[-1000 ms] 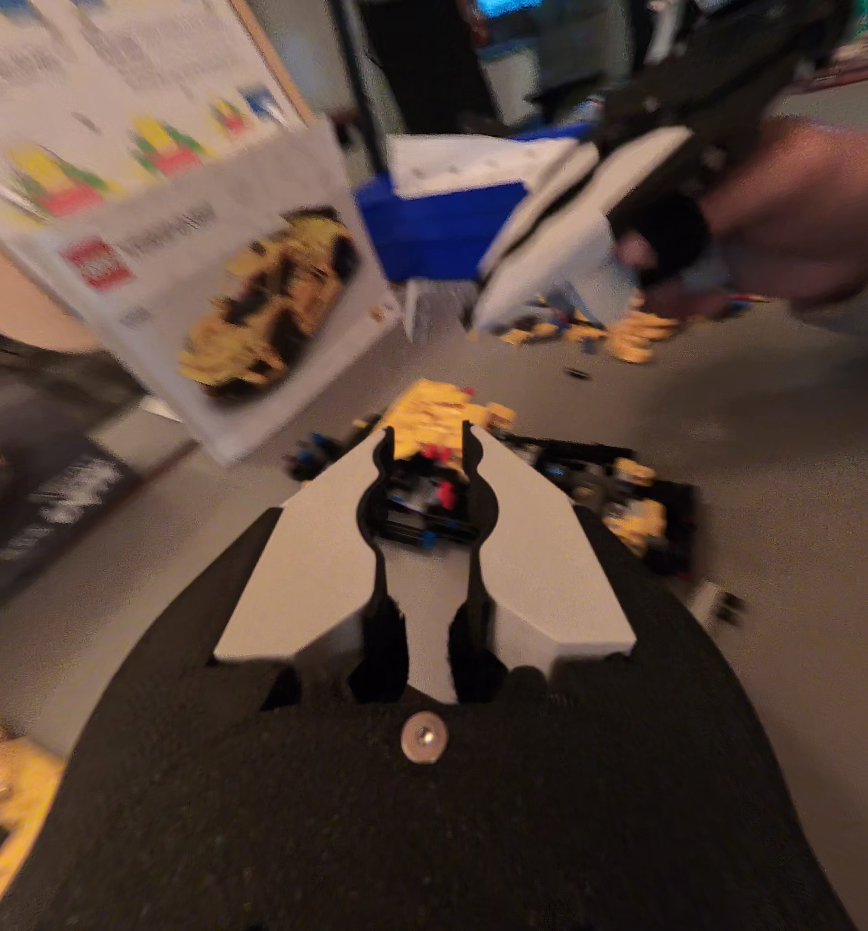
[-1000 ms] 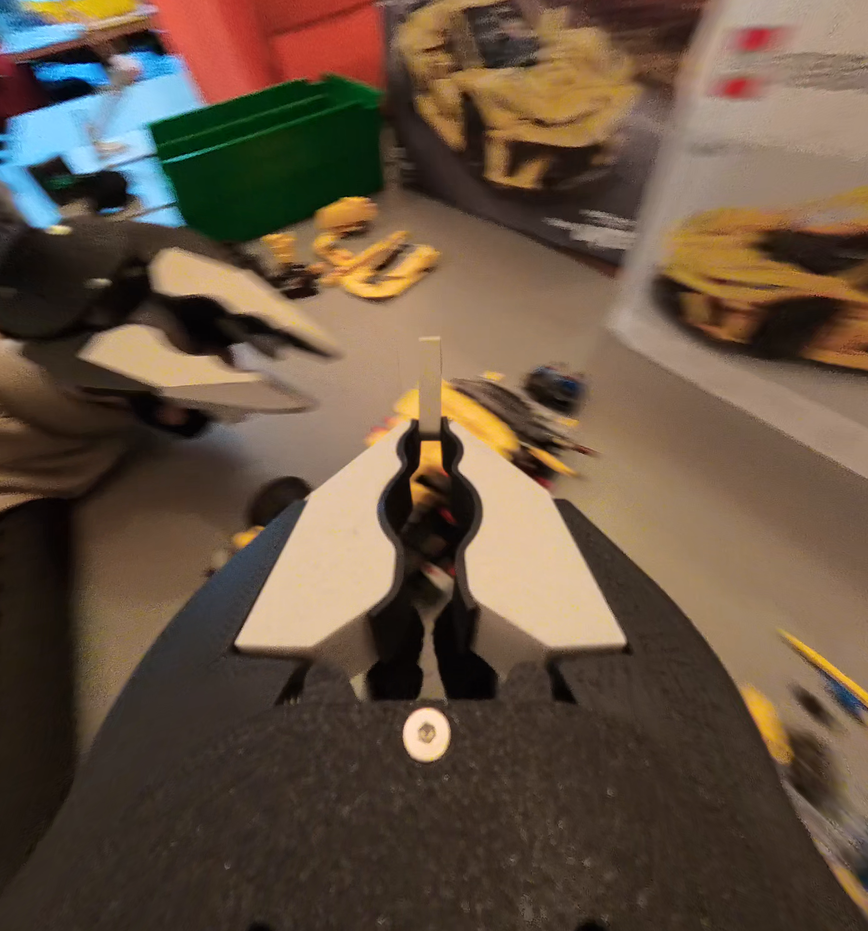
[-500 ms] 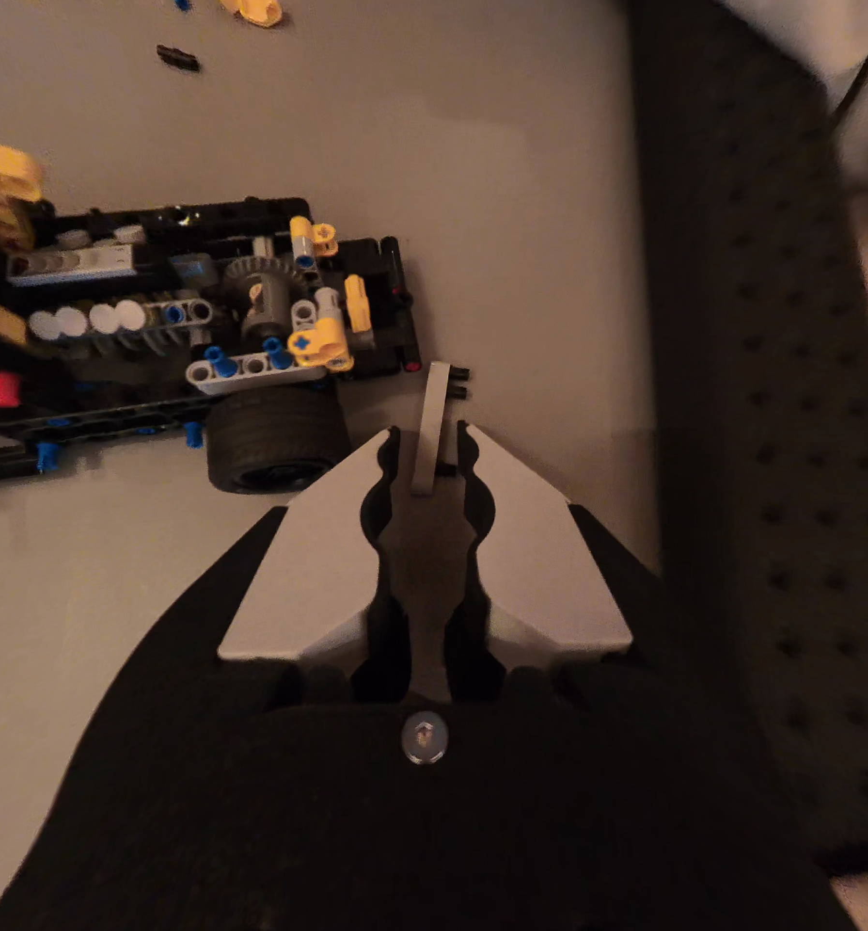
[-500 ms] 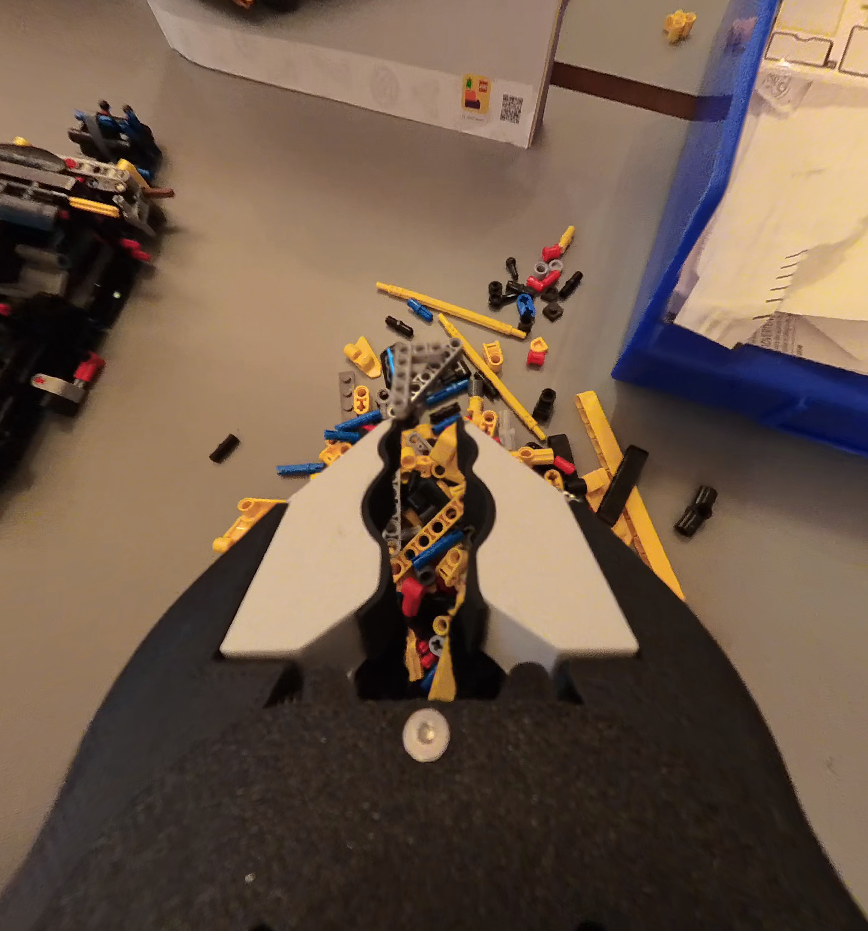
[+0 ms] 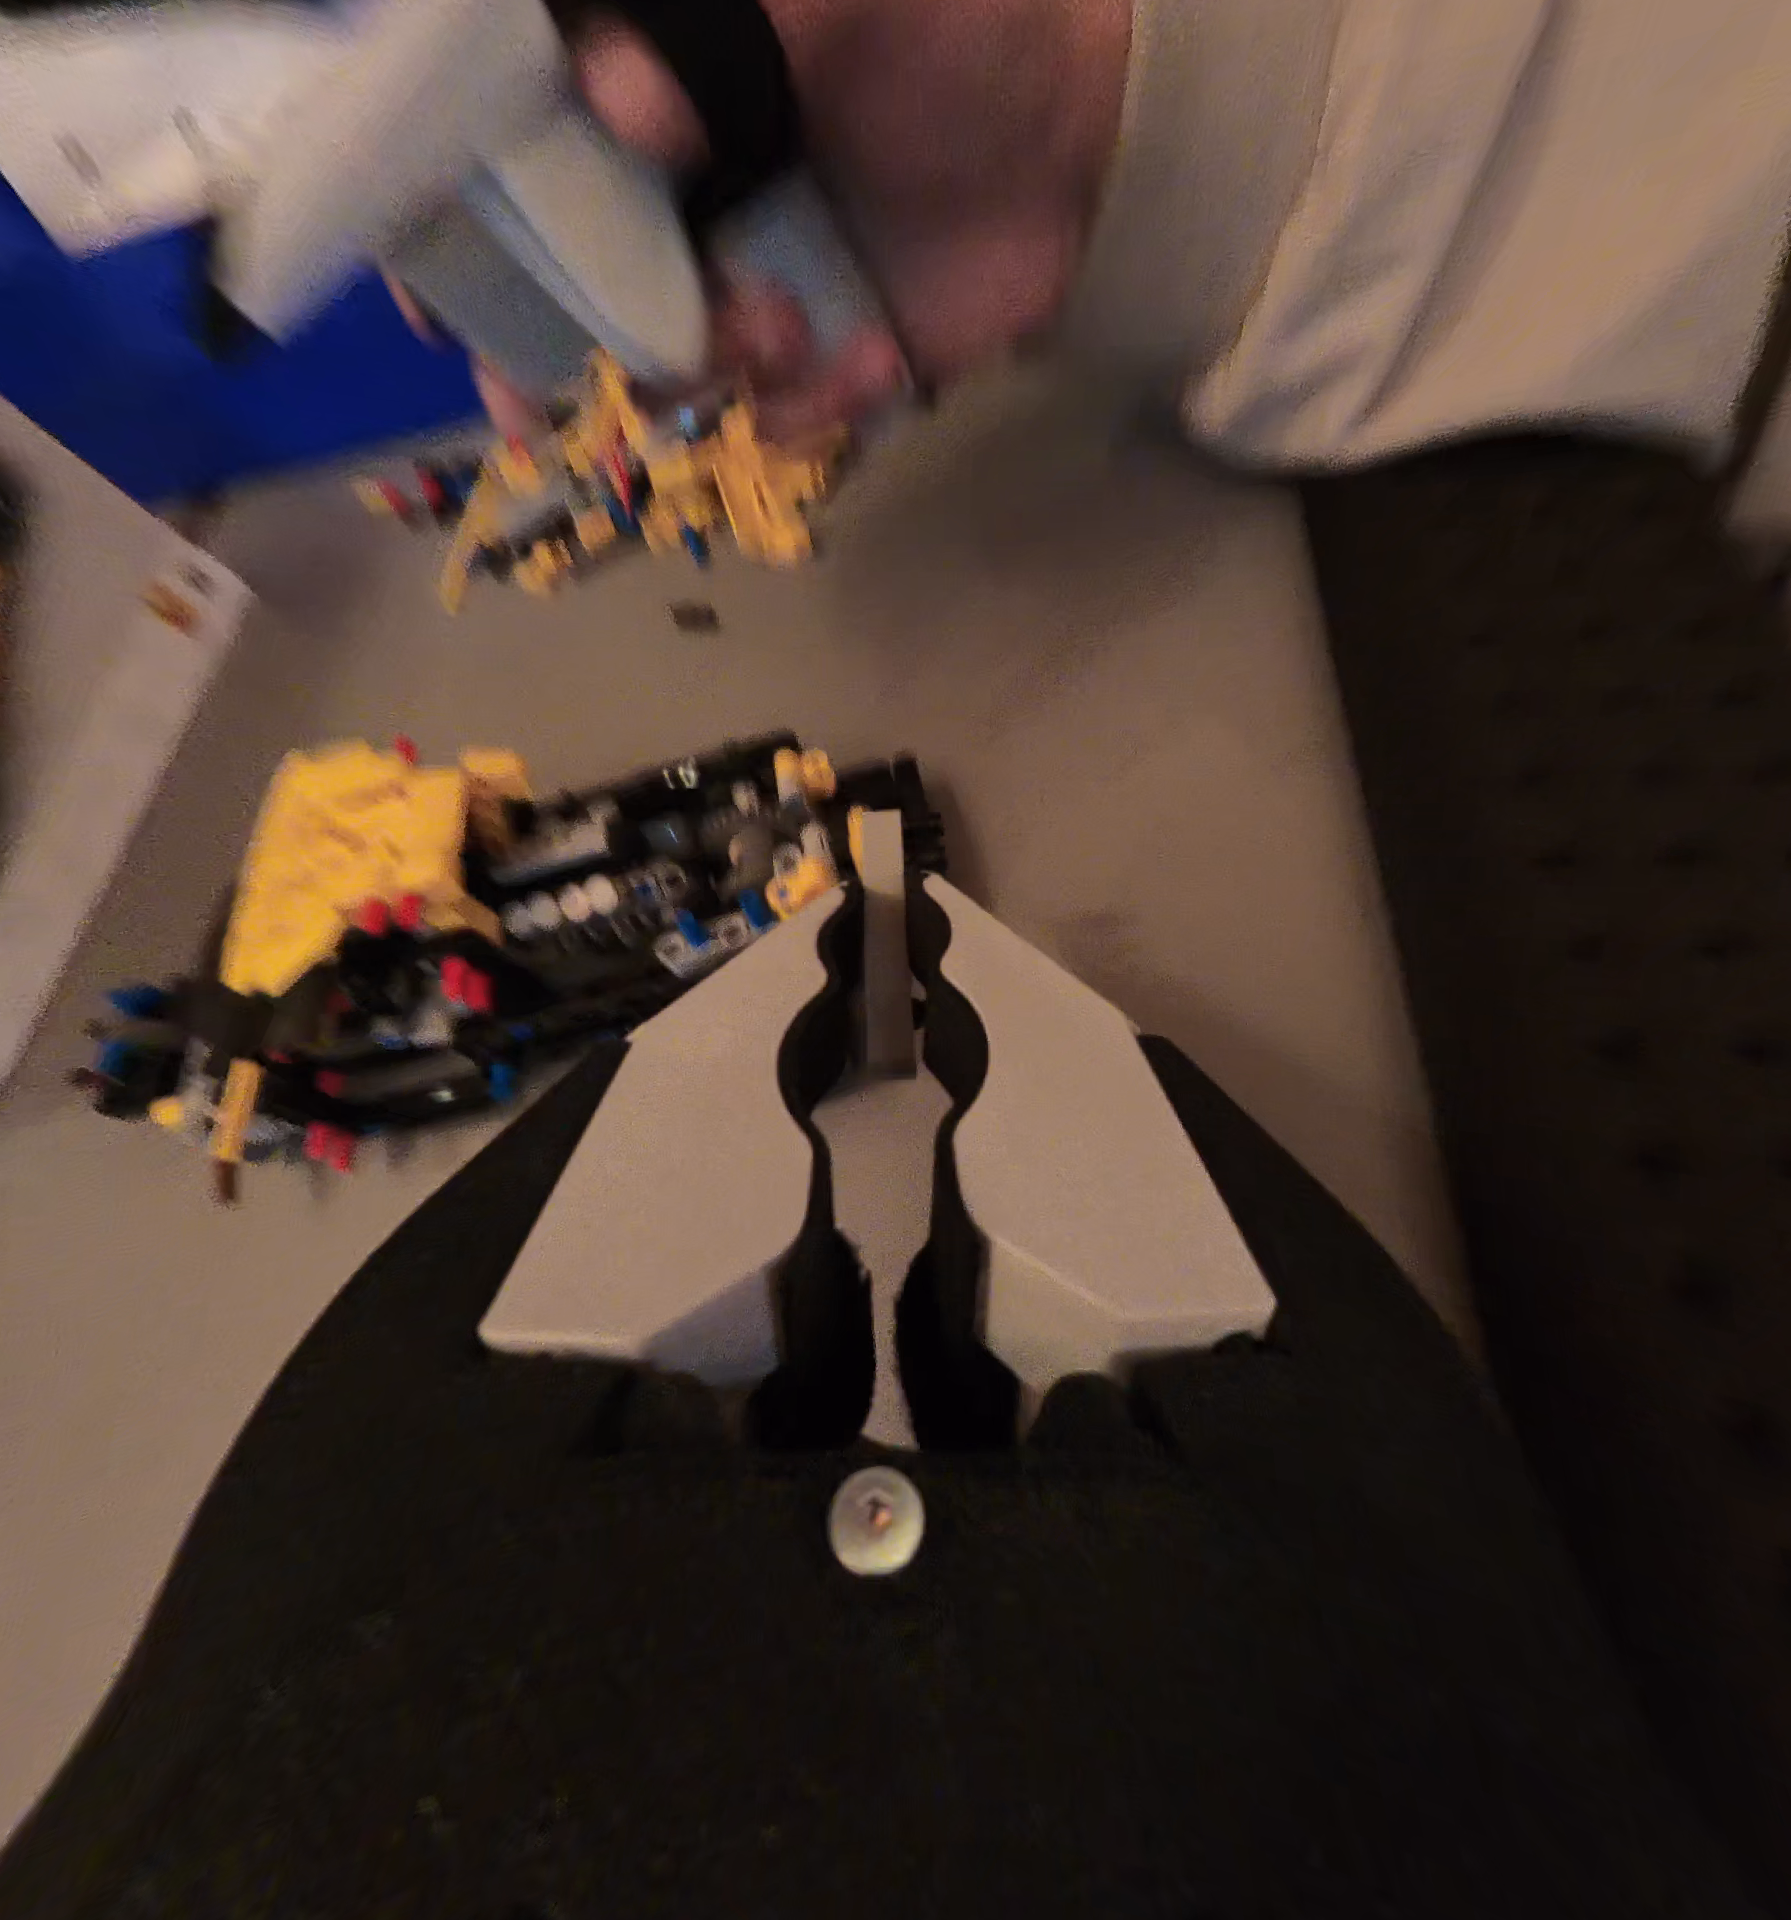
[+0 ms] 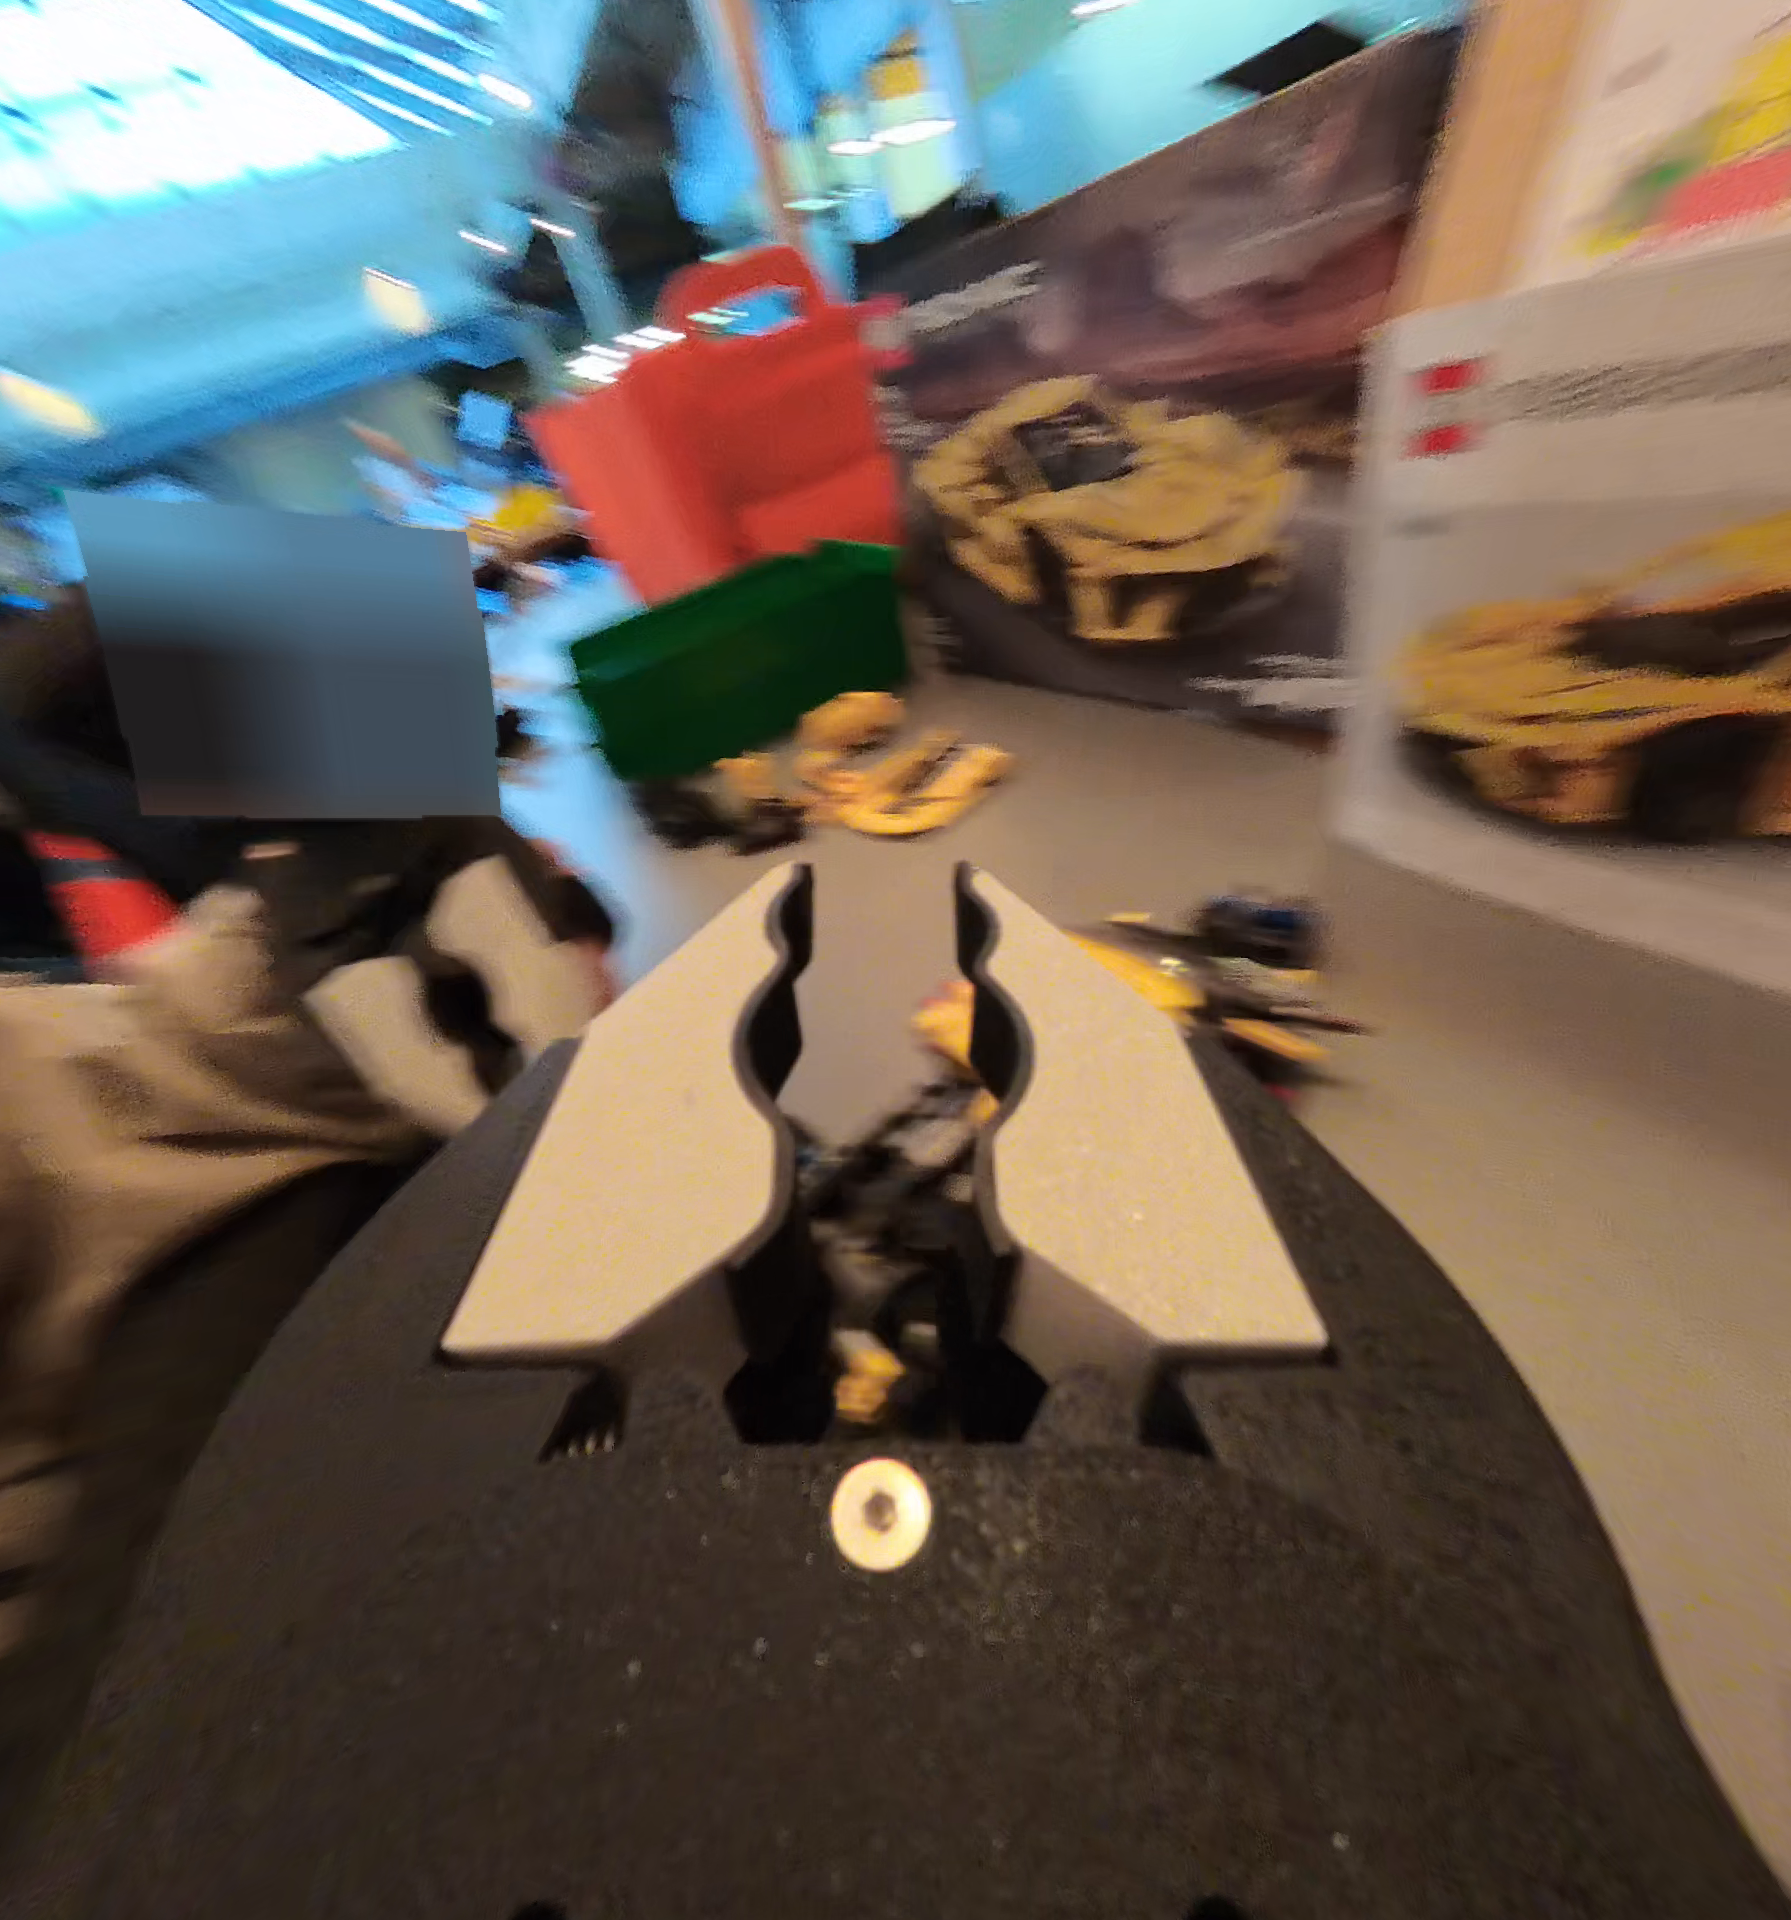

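My left gripper [image 5: 886, 899] is shut on a flat grey beam [image 5: 886, 966] that sticks out past its tips. It hovers just right of the rear end of a partly built yellow and black toy-brick car [image 5: 517, 935] on the grey table. My right gripper [image 6: 880, 894] is open and empty, level above the table, with the car [image 6: 1223, 987] blurred under and to the right of its fingers. In the left wrist view the right gripper [image 5: 517, 239] is a blur above a pile of small loose parts [image 5: 642, 488]. The left gripper [image 6: 475, 987] shows at left in the right wrist view.
A blue bin [image 5: 143, 364] stands behind the pile, a white box [image 5: 60, 727] at left, and a dark dotted mat [image 5: 1597, 935] at right. In the right wrist view, a green bin [image 6: 745, 675], a red bag [image 6: 735, 457], yellow parts [image 6: 891, 769] and picture boxes [image 6: 1597, 644] stand. One gripper's finger ends stand about 15 cm off the other's.
My right gripper has swung up from the parts pile to a level view and its jaws have opened. My left gripper still holds the grey beam and has drawn back from the car.
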Tool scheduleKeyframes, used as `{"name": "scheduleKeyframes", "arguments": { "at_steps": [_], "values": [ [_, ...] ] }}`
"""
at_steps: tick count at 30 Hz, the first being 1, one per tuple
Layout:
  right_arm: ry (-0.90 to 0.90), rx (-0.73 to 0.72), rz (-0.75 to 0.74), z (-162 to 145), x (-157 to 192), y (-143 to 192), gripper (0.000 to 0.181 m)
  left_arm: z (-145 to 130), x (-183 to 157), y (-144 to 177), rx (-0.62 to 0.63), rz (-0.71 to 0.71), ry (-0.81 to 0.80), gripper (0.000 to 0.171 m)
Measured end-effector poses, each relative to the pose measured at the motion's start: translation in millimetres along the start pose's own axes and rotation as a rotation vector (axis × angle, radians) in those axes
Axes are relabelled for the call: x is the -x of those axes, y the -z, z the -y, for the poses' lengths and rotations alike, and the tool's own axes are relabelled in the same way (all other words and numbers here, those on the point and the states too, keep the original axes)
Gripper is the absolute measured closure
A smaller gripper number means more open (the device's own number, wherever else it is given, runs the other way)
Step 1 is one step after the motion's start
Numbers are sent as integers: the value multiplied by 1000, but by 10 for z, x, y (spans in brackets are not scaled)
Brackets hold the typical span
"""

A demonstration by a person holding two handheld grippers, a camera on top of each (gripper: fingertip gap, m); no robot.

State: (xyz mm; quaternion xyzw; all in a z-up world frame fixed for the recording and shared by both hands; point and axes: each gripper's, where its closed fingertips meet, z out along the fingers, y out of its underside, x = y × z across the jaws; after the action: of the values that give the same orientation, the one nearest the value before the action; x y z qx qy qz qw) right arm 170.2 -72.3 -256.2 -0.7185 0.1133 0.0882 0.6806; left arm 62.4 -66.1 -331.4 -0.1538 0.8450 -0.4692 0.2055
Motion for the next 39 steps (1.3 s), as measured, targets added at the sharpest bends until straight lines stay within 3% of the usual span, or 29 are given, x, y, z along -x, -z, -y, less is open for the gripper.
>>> {"name": "scheduleKeyframes", "arguments": {
  "at_steps": [2, 5, 6, 9, 13, 23, 30, 39],
  "values": [
    [-154, 71, 227, -117, 352, -96, 141, 201, 237, 196, -121, 121, 4, 165],
    [-218, 164, 276, -304, 432, -194, 150, 284, 689, 419, -165, 479, -155, 165],
    [-227, 198, 272, -376, 434, -228, 149, 294, 713, 424, -164, 519, -194, 165],
    [-267, 234, 274, -485, 434, -294, 156, 271, 716, 329, -131, 556, -230, 165],
    [-291, 229, 290, -494, 453, -320, 158, 244, 628, 192, -115, 502, -227, 165],
    [-338, 231, 383, -509, 575, -319, 177, 287, 593, 186, -127, 517, -291, 165],
    [-382, 198, 415, -455, 609, -314, 178, 344, 587, 222, -135, 562, -370, 165],
    [-458, 203, 405, -433, 523, -302, 179, 356, 692, 197, -42, 705, -385, 165]
  ]
}}
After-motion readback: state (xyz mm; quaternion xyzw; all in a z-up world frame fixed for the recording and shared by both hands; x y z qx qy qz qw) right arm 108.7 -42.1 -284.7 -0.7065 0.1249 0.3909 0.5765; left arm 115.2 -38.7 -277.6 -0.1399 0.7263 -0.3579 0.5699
